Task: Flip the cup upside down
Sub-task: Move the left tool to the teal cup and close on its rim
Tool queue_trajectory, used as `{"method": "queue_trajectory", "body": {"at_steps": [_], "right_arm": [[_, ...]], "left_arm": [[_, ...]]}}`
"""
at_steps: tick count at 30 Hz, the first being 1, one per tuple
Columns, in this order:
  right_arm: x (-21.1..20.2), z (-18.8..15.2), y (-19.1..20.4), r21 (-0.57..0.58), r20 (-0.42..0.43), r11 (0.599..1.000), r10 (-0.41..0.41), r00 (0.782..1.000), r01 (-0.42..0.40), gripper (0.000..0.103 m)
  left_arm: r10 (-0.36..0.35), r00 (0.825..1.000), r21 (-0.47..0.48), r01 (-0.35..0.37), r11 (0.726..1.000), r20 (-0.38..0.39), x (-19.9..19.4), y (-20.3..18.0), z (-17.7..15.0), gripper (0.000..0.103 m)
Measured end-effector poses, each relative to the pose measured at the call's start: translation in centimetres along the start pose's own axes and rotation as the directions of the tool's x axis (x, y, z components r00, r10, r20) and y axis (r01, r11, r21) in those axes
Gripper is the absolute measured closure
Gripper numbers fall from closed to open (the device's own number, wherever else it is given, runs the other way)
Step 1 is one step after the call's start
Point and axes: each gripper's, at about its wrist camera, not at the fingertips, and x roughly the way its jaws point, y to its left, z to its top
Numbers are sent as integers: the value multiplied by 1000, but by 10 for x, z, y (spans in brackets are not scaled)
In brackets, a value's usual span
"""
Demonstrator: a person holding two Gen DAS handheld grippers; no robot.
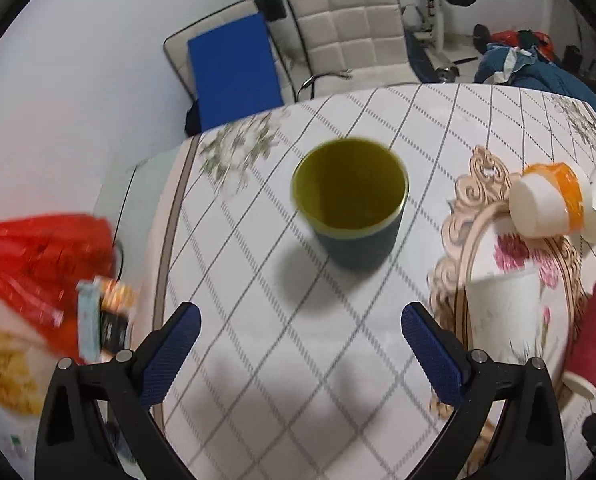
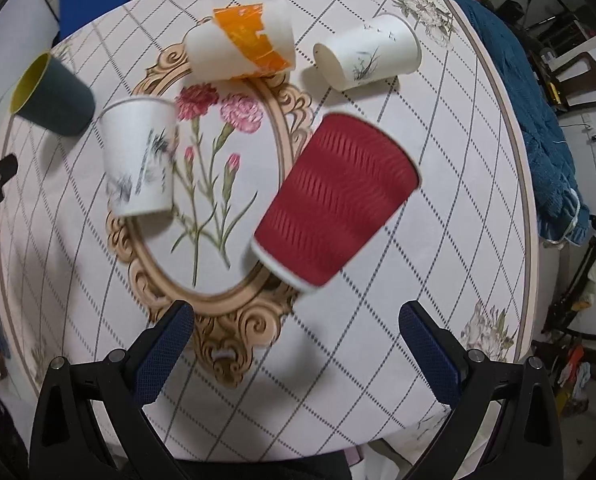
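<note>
A dark teal cup with a yellow-green inside (image 1: 352, 204) stands upright, mouth up, on the table; it also shows in the right wrist view (image 2: 52, 94). My left gripper (image 1: 300, 344) is open and empty, a little short of it. A red ribbed cup (image 2: 336, 204) stands upside down, rim on the cloth; it also shows in the left wrist view (image 1: 594, 340). My right gripper (image 2: 296, 342) is open and empty just in front of it.
A white printed cup (image 2: 140, 156) stands upside down left of the red one. An orange-and-white cup (image 2: 242, 42) and a white cup (image 2: 372, 52) lie on their sides farther back. Red bags (image 1: 38, 264) sit off the table's left edge. Chairs (image 1: 350, 28) stand behind the round table (image 2: 506, 160).
</note>
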Motion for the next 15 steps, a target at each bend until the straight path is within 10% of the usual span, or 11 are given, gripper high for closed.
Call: {"method": "queue_trajectory", "body": {"at_steps": [15], "right_arm": [[8, 31, 2, 42, -13, 997, -62, 998, 63, 0]], "left_arm": [[-72, 994, 23, 70, 997, 82, 57, -13, 36, 0]]}}
